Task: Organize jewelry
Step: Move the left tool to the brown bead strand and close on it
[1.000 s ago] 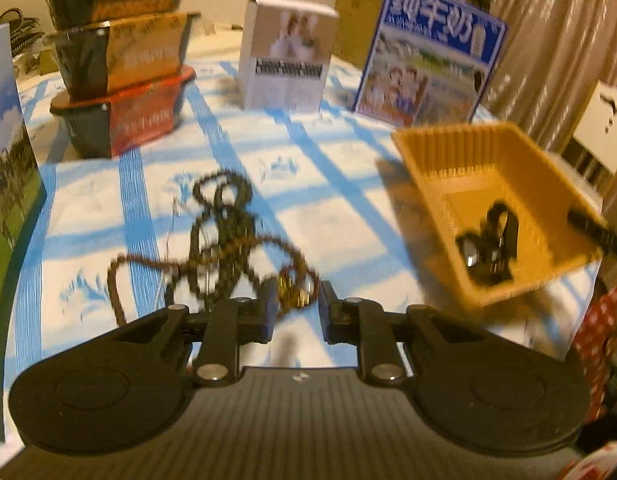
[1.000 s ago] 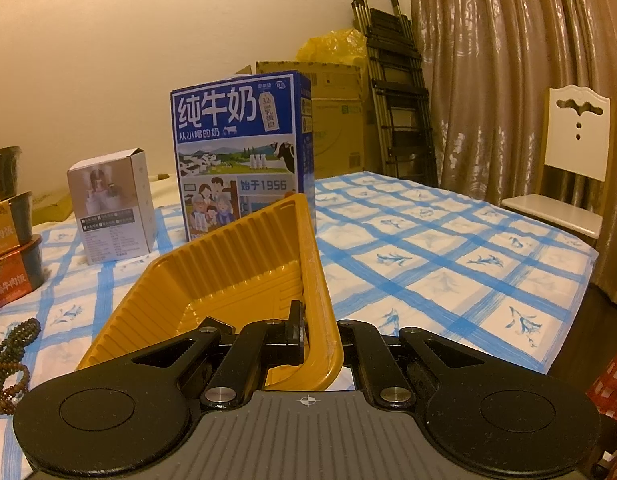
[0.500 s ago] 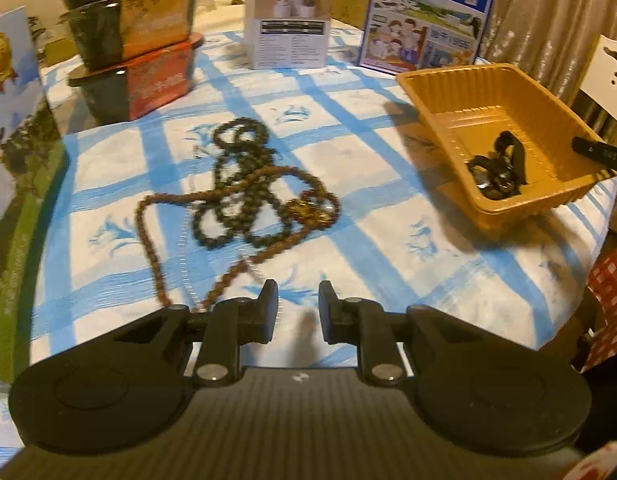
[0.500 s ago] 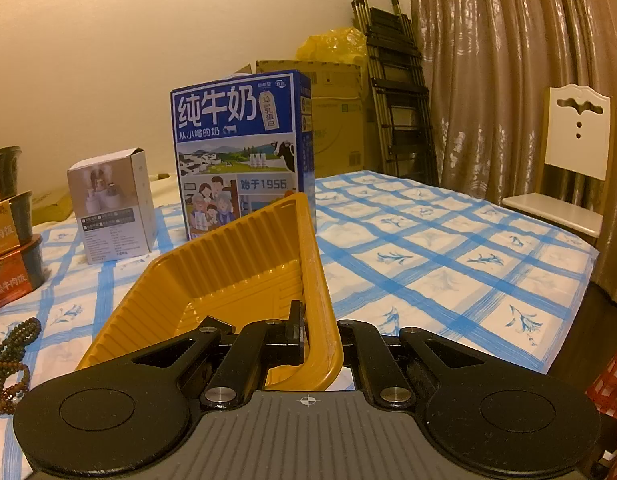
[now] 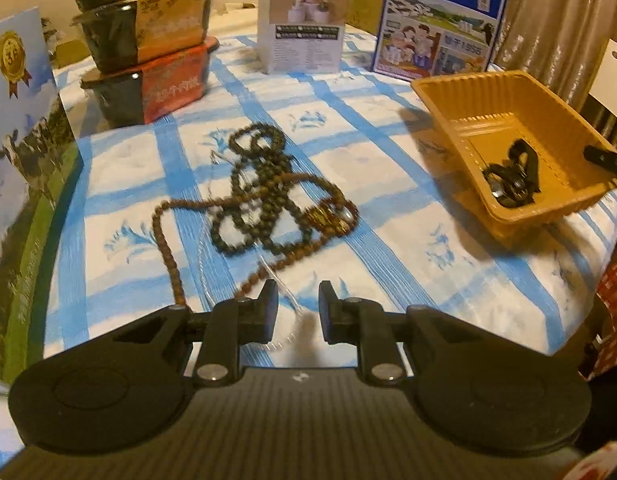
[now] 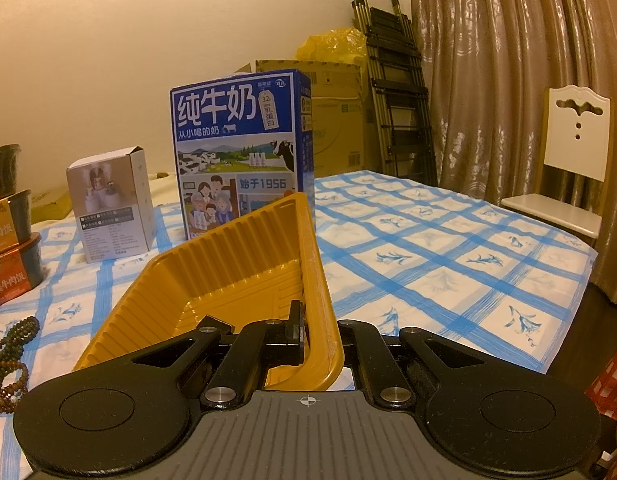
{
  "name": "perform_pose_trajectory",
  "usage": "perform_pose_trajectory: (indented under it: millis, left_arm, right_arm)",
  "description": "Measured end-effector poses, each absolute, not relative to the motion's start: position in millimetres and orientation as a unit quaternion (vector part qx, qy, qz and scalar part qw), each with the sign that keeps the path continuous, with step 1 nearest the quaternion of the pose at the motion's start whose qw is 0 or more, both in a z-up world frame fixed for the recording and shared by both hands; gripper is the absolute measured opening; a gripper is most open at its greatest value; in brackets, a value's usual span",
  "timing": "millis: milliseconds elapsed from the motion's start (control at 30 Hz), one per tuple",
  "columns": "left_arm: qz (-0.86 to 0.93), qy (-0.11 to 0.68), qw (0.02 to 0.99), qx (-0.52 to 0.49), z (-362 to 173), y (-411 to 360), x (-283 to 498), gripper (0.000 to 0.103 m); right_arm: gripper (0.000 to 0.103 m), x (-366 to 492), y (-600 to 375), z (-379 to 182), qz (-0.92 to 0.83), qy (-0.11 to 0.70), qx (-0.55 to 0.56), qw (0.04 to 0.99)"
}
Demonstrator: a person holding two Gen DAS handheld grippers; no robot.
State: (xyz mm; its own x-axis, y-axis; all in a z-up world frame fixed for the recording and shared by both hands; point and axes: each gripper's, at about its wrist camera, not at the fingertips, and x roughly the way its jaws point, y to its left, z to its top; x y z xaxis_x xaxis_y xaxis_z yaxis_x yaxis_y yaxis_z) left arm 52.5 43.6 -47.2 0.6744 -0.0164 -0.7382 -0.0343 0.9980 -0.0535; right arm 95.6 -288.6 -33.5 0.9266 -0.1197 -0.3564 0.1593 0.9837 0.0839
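A tangle of brown and dark green bead necklaces (image 5: 264,200) with a gold piece (image 5: 328,216) lies on the blue-checked cloth; its edge also shows in the right wrist view (image 6: 8,356). My left gripper (image 5: 298,306) is open and empty, just in front of the tangle's near strand. An orange plastic tray (image 5: 504,120) at the right holds a dark jewelry piece (image 5: 512,176). My right gripper (image 6: 322,330) is shut on the tray's near wall (image 6: 320,300), one finger inside, one outside.
Stacked food bowls (image 5: 156,44) stand at the back left, a white box (image 5: 302,20) and a blue milk carton (image 5: 440,20) at the back. A milk box (image 5: 16,168) stands at the left. A white chair (image 6: 568,160) and ladder (image 6: 392,92) stand beyond the table.
My left gripper has drawn back and up from the necklaces, which now lie farther ahead. The right gripper and tray have not moved.
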Motion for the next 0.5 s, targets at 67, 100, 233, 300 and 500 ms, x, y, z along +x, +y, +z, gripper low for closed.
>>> perform_pose_trajectory:
  millis: [67,100,233,300,500]
  left_arm:
    - [0.011,0.393,0.919,-0.017,-46,49,61,0.019]
    - [0.014,0.388,0.921,-0.008,-45,51,66,0.019]
    - [0.019,0.37,0.928,0.045,-45,57,92,0.019]
    - [0.018,0.369,0.926,0.078,-49,59,104,0.019]
    - [-0.004,0.383,0.908,0.17,-71,56,127,0.019]
  right_arm:
    - [0.005,95,-289,-33,-0.071,0.178,0.055,0.98]
    - [0.005,95,-289,-34,-0.071,0.177,0.055,0.98]
    - [0.005,95,-289,-34,-0.072,0.178,0.057,0.98]
    - [0.005,95,-289,-34,-0.073,0.179,0.057,0.98]
    - [0.005,94,-291,-35,-0.072,0.18,0.056,0.979]
